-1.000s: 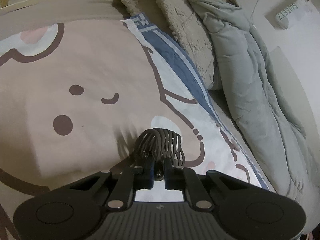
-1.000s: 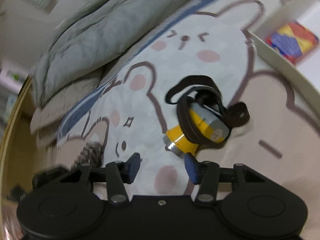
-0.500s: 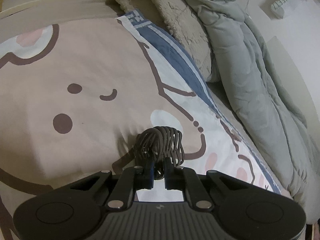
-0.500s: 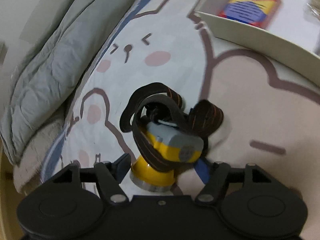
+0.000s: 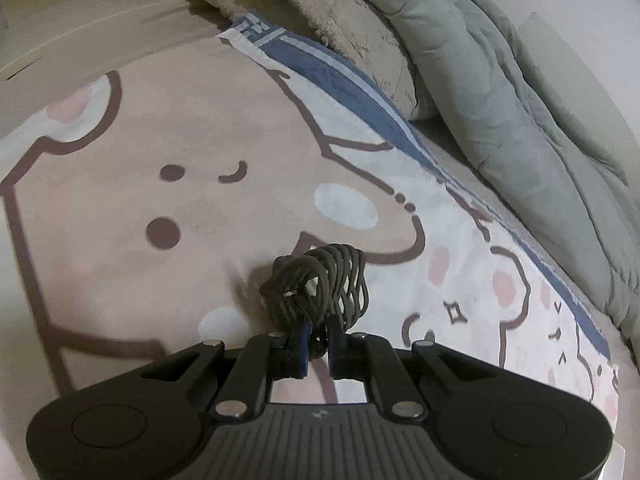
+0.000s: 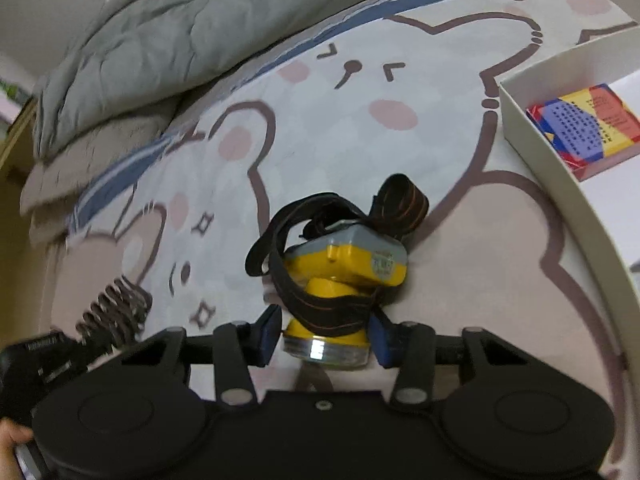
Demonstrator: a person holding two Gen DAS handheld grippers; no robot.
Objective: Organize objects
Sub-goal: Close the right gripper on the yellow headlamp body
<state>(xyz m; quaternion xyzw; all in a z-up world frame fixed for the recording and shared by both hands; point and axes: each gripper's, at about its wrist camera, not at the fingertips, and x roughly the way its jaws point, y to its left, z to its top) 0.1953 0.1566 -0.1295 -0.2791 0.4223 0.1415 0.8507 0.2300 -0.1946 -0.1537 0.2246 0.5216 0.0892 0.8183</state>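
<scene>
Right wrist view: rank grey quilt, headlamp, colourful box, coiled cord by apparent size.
1. grey quilt, by far the largest.
2. headlamp with its strap.
3. colourful box and coiled cord: too close to rank. The box sits farther off in the white tray, and the cord is partly hidden.

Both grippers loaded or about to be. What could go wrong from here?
1. The right gripper is closing its jaws on the headlamp low at the round lens end; the lamp could pivot or slip out on lifting.
2. The headlamp's loose strap may snag the box wall.
3. The left gripper pinches only a few strands of the cord bundle, which could unravel or slide free.
</scene>
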